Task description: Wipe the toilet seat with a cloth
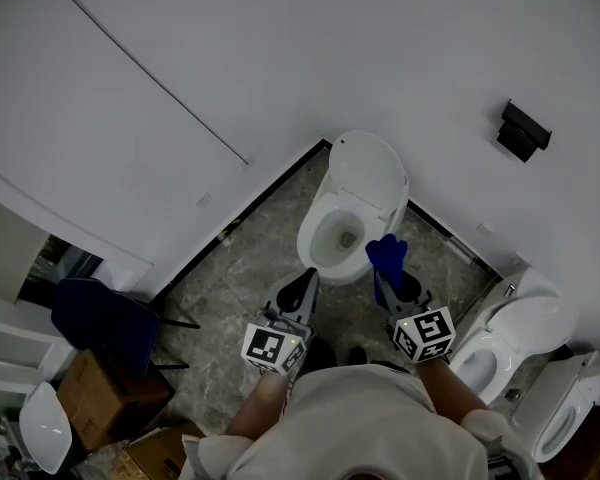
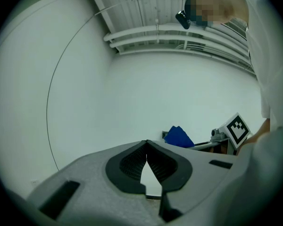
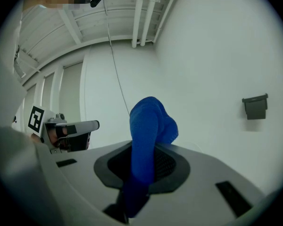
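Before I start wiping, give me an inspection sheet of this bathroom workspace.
Surface: grey stone-look floor.
Job's things: toilet with lid raised; blue cloth standing up from the right gripper.
Clutter: blue chair and cardboard boxes at left; spare toilets at right.
Grippers: left gripper shut, empty; right gripper shut on the cloth.
Cables: thin line on the wall, cannot tell if cable.
Surroundings: white walls, black wall bracket.

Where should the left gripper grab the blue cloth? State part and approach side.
The free bunched end of the blue cloth standing past the right gripper, whose jaws pinch its lower part. Come from the left, where the left gripper is, opening its shut jaws first.
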### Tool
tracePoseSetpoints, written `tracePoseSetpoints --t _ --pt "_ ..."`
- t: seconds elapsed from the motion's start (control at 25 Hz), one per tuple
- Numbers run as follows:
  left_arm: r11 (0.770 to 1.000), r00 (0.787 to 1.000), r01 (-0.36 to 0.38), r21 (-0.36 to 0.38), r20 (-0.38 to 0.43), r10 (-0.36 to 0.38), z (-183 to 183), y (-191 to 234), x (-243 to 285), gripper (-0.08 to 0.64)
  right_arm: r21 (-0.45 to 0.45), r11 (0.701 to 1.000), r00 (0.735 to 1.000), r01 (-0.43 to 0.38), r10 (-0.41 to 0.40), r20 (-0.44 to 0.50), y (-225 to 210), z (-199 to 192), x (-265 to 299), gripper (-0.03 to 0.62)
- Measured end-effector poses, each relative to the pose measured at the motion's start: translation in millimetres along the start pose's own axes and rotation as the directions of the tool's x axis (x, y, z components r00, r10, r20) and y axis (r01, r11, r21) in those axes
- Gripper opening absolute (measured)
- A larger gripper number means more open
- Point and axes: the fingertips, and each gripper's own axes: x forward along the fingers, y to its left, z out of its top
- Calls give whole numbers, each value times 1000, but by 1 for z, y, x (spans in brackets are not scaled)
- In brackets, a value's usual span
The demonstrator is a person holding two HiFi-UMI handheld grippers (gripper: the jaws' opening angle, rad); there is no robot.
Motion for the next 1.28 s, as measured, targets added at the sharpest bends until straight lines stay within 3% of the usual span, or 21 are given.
tracePoseSetpoints --t 0.4,0.64,0.84,1.28 --pt "999 999 31 -19 -25 -31 -25 53 43 8 12 999 999 39 -39 -25 -23 -13 56 63" --pt "1000 999 18 21 43 -19 -60 96 66 8 -3 999 999 45 -45 1 -40 -50 108 63" --pt "1000 999 12 -9 47 -12 -120 125 91 8 6 998 998 68 -68 11 -66 -101 150 63" --pt "1000 994 19 7 105 -19 -264 181 125 8 -28 993 991 118 -116 63 -114 -237 225 63"
